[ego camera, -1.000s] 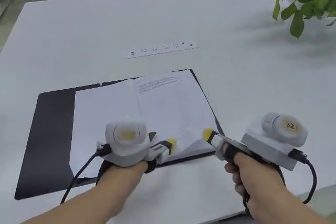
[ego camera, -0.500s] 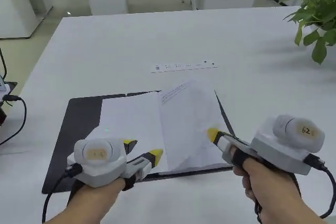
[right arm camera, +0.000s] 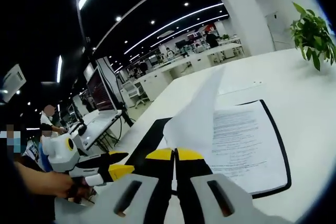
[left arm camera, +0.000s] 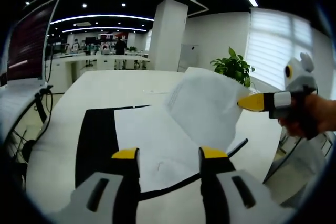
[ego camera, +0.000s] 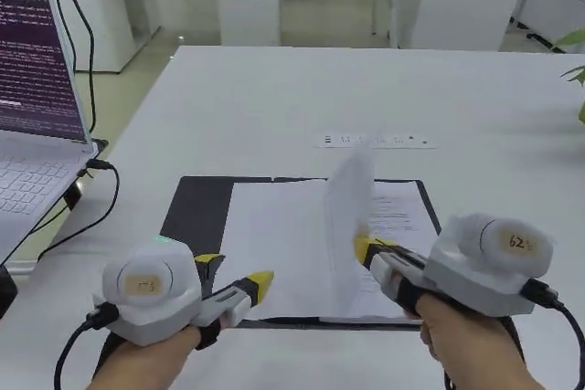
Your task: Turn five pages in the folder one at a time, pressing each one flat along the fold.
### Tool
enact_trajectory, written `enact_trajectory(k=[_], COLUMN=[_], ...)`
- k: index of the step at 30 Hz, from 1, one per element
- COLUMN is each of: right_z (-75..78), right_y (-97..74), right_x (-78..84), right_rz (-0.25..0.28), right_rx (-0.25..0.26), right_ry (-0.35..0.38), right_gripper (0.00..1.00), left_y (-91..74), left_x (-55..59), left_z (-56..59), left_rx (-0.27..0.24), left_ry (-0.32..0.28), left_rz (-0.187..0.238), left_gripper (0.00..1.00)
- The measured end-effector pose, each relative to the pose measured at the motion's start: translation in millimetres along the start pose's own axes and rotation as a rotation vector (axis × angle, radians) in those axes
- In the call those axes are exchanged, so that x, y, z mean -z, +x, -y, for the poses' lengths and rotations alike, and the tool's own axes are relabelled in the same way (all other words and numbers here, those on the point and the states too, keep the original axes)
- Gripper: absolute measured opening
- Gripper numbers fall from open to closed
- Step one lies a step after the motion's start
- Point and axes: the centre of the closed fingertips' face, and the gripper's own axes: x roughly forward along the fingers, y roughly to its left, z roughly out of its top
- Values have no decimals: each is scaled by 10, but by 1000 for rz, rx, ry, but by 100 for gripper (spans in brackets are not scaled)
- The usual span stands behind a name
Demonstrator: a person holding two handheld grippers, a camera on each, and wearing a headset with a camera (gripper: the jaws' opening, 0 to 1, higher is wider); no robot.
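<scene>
A black folder (ego camera: 187, 212) lies open on the white table, white pages on both sides. One page (ego camera: 349, 216) stands lifted almost upright over the fold. My right gripper (ego camera: 364, 248) is shut on that page's lower edge; the right gripper view has the sheet (right arm camera: 197, 111) rising from between its closed yellow tips (right arm camera: 174, 154). A printed page (right arm camera: 241, 140) lies flat beneath on the right. My left gripper (ego camera: 236, 273) is open above the folder's near edge, at the left-hand page (left arm camera: 152, 140), holding nothing. The left gripper view catches the right gripper's yellow tip (left arm camera: 252, 102) at the lifted page (left arm camera: 205, 108).
An open laptop (ego camera: 32, 107) with cables stands at the table's left. A white strip of sockets (ego camera: 375, 141) lies beyond the folder. A plant (right arm camera: 312, 38) stands at the far right. Cabinets and people are in the room behind.
The right gripper has raised the page from a low curl to nearly upright over the fold. The left gripper has drawn back off the page. The head camera has shifted left, bringing the laptop into view.
</scene>
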Motion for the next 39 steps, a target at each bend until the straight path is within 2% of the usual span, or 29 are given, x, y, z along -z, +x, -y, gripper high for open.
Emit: enact_trajectory(k=[10,19,23,27,30,39], right_z=[-435,-654,-740,-772,-766,-686], right_y=[379,635,780,923,1008,1181], right_x=[229,465,680,958,1111,1407], right_rz=[-116,-199,-261,-334,-368,-447], right_rx=[-79,-105,-126,-127,-123,-109], right_ry=[-148,-214,-252,-278,-284,-292], right_gripper=[0,0,0,0,0,0], left_y=[-200,-376,-449,-510,-559,-598], left_x=[-49,-23,-16,23,60,167], left_z=[-224,-379,-431,-485,-511,-579], left_rx=[-58,-98,-111,-124,-135,-151], left_ry=[-39,-63,-74,-84,-92,-101], left_rz=[38,47,52,44,37,1], left_gripper=[44,43,43,43,42,41])
